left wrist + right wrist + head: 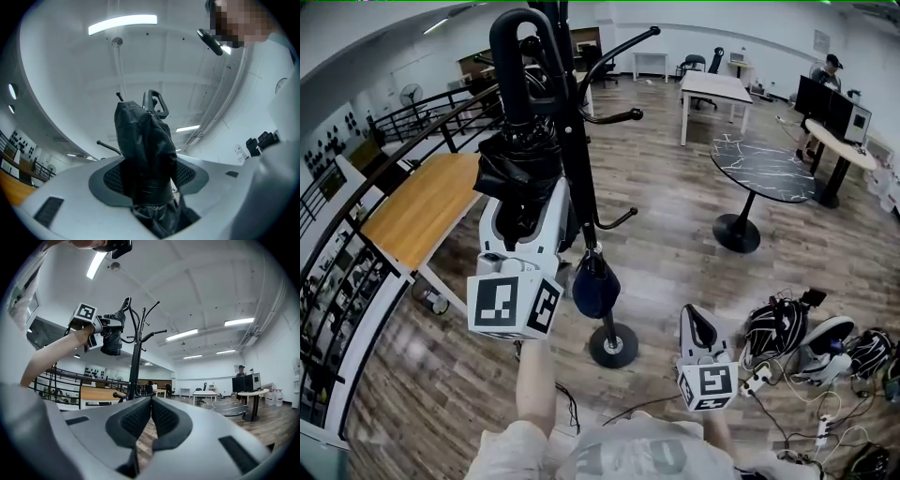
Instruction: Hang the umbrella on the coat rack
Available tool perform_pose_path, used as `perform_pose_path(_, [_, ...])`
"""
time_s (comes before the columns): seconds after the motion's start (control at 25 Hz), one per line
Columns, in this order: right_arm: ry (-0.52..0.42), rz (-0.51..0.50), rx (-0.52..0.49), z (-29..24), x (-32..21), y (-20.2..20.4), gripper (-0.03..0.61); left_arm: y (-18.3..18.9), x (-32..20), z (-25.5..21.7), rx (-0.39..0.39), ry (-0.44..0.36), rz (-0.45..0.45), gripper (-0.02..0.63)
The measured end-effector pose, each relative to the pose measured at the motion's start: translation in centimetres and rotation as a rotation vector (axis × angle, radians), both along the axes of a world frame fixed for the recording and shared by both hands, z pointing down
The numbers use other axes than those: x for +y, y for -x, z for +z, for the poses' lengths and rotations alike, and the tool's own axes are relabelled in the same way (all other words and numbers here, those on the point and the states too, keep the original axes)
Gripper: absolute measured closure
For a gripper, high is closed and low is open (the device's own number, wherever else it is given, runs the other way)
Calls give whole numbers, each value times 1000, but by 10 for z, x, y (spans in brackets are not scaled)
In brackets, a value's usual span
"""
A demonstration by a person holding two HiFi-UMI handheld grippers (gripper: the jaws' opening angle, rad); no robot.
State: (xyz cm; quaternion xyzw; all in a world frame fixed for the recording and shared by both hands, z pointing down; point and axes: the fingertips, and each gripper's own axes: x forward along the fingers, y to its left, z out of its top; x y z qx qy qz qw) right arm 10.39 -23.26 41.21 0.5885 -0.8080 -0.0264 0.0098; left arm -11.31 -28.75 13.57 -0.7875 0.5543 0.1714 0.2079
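Note:
A folded black umbrella with a curved black handle is held upright, high beside the black coat rack. My left gripper is shut on the umbrella's bundled fabric. In the left gripper view the umbrella fills the gap between the jaws, and its handle points towards the ceiling. The handle stands level with the rack's upper hooks; I cannot tell whether it touches one. My right gripper hangs low at the right, shut and empty. In the right gripper view the rack and the raised umbrella show.
A dark blue pouch hangs low on the rack above its round base. A wooden table and a railing lie to the left. A black round table and a white table stand to the right. Bags and cables litter the floor.

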Motion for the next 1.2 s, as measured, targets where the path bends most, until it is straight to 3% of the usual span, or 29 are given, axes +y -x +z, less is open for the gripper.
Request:
perform_pose_path(0.44, [10, 7, -6, 5, 4, 1, 548, 4, -17, 11, -27, 45, -22, 348])
perform_pose_path(1.2, [66, 56, 1, 19, 19, -18, 548, 12, -51, 54, 5, 181, -23, 348])
